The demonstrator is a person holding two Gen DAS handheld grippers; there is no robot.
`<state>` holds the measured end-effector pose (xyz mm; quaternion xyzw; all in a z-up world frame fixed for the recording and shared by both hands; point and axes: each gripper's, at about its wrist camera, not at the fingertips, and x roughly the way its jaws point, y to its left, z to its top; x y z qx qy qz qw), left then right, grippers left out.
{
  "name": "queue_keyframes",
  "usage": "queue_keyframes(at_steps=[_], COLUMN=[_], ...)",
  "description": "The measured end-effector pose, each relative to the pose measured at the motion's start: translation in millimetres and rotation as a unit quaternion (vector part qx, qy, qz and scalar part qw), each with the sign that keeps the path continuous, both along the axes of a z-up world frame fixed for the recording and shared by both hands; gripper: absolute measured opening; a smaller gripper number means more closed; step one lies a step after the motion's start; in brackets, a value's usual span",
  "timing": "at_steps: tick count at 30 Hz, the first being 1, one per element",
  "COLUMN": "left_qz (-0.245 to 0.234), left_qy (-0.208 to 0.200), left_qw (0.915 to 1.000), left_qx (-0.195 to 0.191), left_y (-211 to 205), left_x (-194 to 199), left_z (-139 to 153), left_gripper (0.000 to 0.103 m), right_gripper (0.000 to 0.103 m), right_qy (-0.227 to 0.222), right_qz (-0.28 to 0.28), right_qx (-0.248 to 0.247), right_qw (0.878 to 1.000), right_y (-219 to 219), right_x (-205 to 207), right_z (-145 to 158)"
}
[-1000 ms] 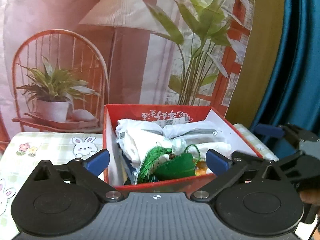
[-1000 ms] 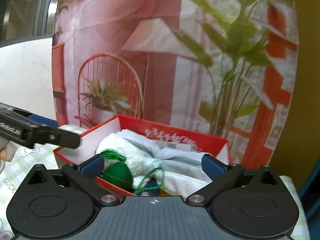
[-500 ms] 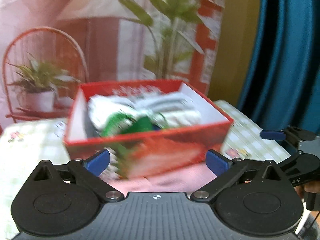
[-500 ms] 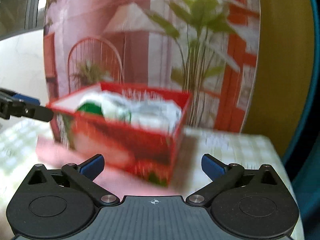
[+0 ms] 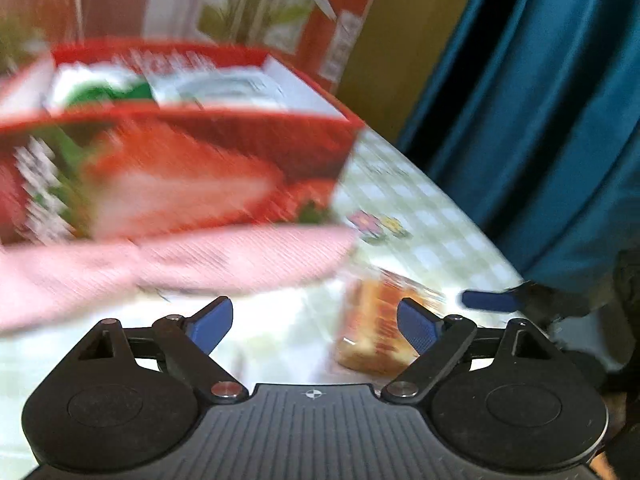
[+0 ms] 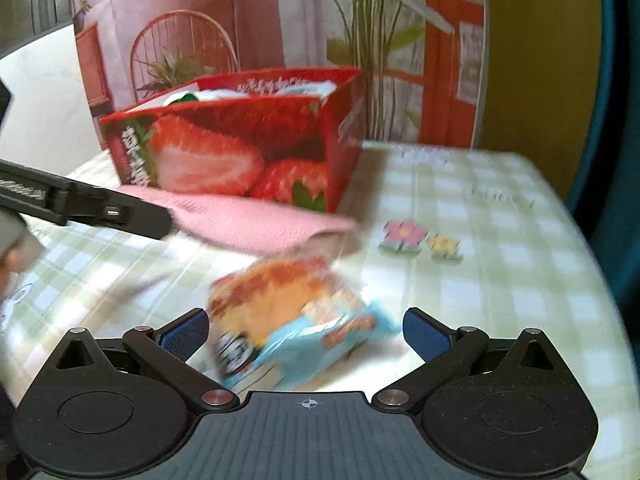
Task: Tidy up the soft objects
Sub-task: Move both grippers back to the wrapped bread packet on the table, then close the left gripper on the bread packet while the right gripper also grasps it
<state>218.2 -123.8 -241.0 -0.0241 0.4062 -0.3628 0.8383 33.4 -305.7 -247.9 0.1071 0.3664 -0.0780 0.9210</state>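
We have both grippers low over the checked tablecloth (image 6: 500, 216), each spread wide and holding nothing. The right gripper (image 6: 306, 334) frames a wrapped snack cake (image 6: 296, 320) lying in the lower middle of its view, between the blue pads but not touched by either as far as we can tell. The left gripper (image 5: 314, 326) sees the same packet (image 5: 380, 324) just inside its right pad.

Our main worry is the crinkly wrapper: a shallow pinch could catch only loose film, and the packet might slip or swing out on the lift. Squeezing hard could crush the soft cake. Both tools aim at one small packet, so they could collide.

The strawberry-print red box (image 6: 240, 148) stands upper left, with a pink cloth (image 6: 256, 224) lying at its base.

The right view shows the blue printed end of the wrapper and the box front sharply. The left view, heavily blurred, looks down into the box, where white and green things lie, and shows a blue fingertip of the right gripper at the right edge of the frame.
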Motion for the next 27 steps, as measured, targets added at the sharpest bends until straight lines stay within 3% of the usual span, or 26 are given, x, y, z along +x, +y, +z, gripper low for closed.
queue_keyframes(at_steps=[6, 9, 10, 16, 18, 20, 27], left_qz=[-0.038, -0.034, -0.032, -0.019, -0.009, -0.005, 0.020], left_qy=[0.029, 0.050, 0.055, 0.097, 0.101, 0.108, 0.092], left_qw=[0.9988, 0.9979, 0.9977, 0.9941, 0.9935, 0.9923, 0.9944], left_qx=[-0.011, -0.023, -0.025, -0.043, -0.051, -0.061, -0.048], left_y=[-20.2, -22.9, -23.0, -9.6, 1.0, 10.5, 41.4], left_x=[-1.1, 5.4, 7.3, 17.1, 19.1, 19.5, -1.9], left_z=[-17.4, -23.4, -25.5, -37.0, -38.7, -38.9, -33.0], left_gripper=[0.086, 0.084, 0.081, 0.056, 0.055, 0.048, 0.047], right_gripper=[0.102, 0.092, 0.086, 0.077, 0.074, 0.072, 0.061], right_qy=[0.030, 0.036, 0.038, 0.033, 0.029, 0.026, 0.018], right_qz=[-0.004, 0.007, 0.013, 0.040, 0.047, 0.053, 0.083], right_qx=[0.009, 0.017, 0.018, 0.022, 0.022, 0.017, 0.007], right_qw=[0.999, 0.999, 0.999, 0.998, 0.998, 0.998, 0.996], right_y=[8.4, 9.1, 10.1, 17.2, 22.7, 28.8, 57.4], right_x=[3.8, 8.6, 10.4, 23.4, 27.7, 32.3, 37.8], right_z=[-13.5, -15.0, -15.3, -15.1, -14.3, -14.1, -9.6])
